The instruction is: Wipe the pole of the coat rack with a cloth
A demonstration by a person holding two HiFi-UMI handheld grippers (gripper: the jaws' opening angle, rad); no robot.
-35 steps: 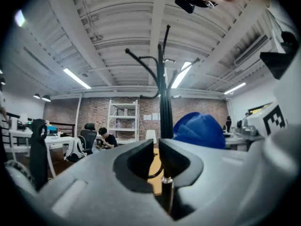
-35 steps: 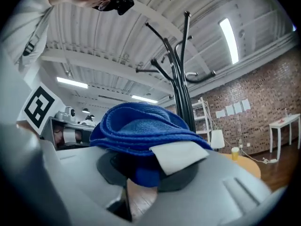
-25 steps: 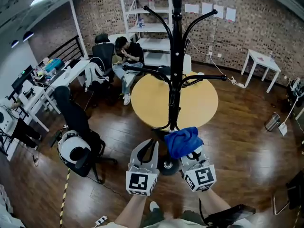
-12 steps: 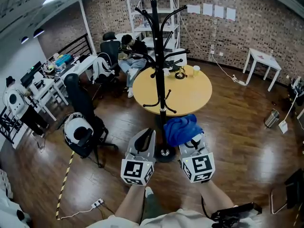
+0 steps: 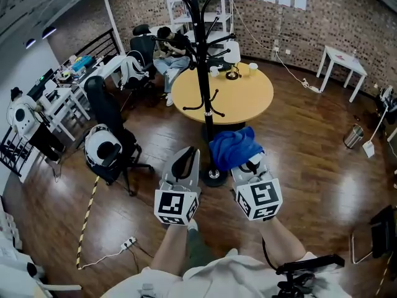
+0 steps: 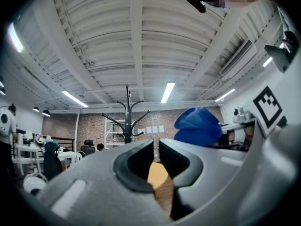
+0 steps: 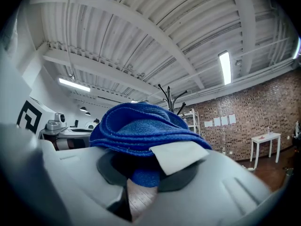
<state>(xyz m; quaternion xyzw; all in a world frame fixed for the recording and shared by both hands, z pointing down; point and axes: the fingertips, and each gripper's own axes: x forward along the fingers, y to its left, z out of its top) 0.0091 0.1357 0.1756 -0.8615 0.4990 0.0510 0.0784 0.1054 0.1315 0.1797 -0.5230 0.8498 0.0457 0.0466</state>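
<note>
The right hand-held gripper (image 5: 247,165) is clamped on a blue cloth (image 5: 232,149) close to the coat rack pole (image 5: 200,73). The left hand-held gripper (image 5: 185,160) is almost closed and empty.

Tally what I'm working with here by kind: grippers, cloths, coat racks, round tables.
grippers: 2, the left gripper and the right gripper
blue cloth: 1
coat rack: 1
round table: 1
Total: 5
</note>
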